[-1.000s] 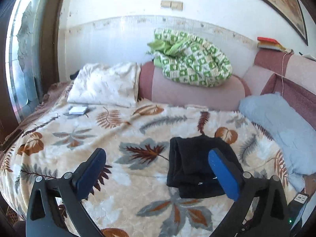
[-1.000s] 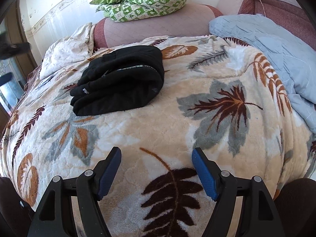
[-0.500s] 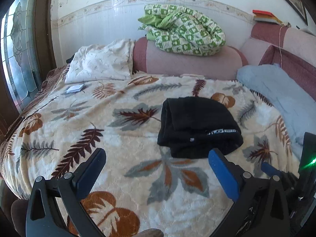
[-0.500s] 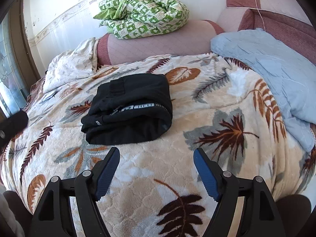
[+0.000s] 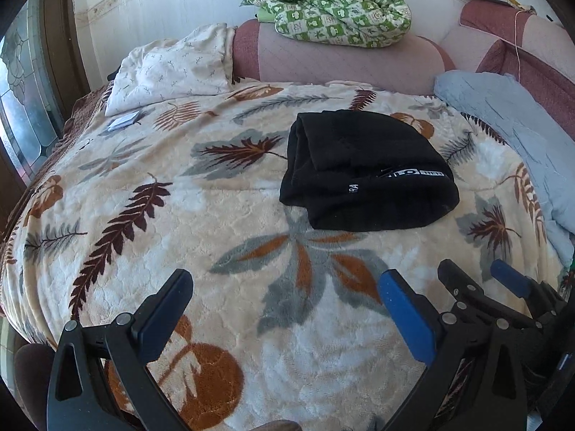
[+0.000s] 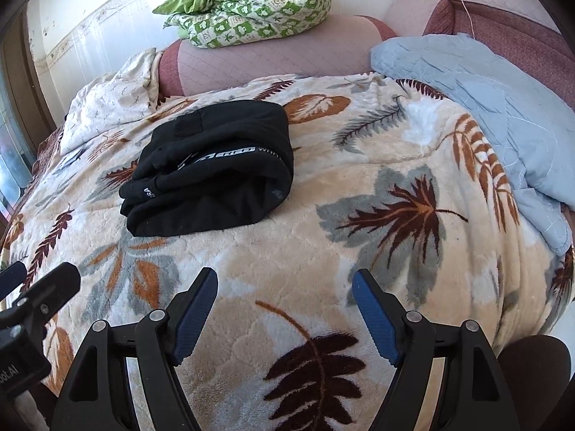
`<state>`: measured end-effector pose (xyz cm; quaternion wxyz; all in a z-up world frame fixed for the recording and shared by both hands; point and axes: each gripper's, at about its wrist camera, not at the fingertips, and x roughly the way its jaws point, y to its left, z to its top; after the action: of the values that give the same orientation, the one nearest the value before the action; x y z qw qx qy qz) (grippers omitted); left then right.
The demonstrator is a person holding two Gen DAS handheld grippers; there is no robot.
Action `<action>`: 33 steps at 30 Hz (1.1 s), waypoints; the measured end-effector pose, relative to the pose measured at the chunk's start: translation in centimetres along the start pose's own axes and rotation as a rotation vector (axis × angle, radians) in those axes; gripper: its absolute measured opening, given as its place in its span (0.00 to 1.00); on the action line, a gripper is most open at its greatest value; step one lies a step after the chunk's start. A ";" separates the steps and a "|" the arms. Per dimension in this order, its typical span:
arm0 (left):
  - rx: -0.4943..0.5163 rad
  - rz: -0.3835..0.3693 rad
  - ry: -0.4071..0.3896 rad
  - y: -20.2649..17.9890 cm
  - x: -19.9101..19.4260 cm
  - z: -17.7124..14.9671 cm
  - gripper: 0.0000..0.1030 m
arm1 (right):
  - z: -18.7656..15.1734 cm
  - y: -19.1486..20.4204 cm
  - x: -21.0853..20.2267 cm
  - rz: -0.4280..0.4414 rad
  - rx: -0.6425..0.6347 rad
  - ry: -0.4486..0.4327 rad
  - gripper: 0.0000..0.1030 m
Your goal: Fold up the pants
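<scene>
Left wrist: blue quilt [image 5: 510, 122] beside folded pants [image 5: 363, 176] on leaf blanket [image 5: 215, 237].

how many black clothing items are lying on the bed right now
1: the folded black pants lie on the leaf-print blanket, past both open grippers. Anything under the covers would be hidden.

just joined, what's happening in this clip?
A person with handheld tongs in each hand is folding pants on a bed. The black pants already lie as a compact folded bundle on the leaf-print blanket. Both the left tongs and the right tongs are open, empty, and hang short of the bundle near the bed's edge, touching nothing. The right tongs also show at the edge of the left view.
</scene>
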<state>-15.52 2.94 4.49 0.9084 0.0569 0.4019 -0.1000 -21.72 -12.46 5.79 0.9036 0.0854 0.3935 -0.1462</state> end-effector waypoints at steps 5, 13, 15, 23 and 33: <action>0.003 -0.004 0.016 -0.1 0.1 -0.1 1.00 | -0.1 0.2 0.0 0.004 -0.011 0.003 0.80; 0.011 -0.014 0.040 -0.3 0.4 -0.4 1.00 | -0.2 0.1 0.0 0.002 -0.008 0.010 0.80; 0.012 -0.016 0.047 -0.4 0.5 -0.5 1.00 | -0.3 0.0 0.1 0.000 -0.005 0.012 0.80; 0.019 -0.023 0.075 -0.4 1.1 -0.8 1.00 | -0.4 -0.2 0.6 -0.026 -0.009 0.031 0.80; 0.026 -0.031 0.092 -0.5 1.4 -1.1 1.00 | -0.5 0.0 0.8 -0.033 -0.013 0.038 0.80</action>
<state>-15.49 2.43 2.71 0.8865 0.0669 0.4429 -0.1163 -21.55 -12.48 4.88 0.8939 0.0758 0.4130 -0.1570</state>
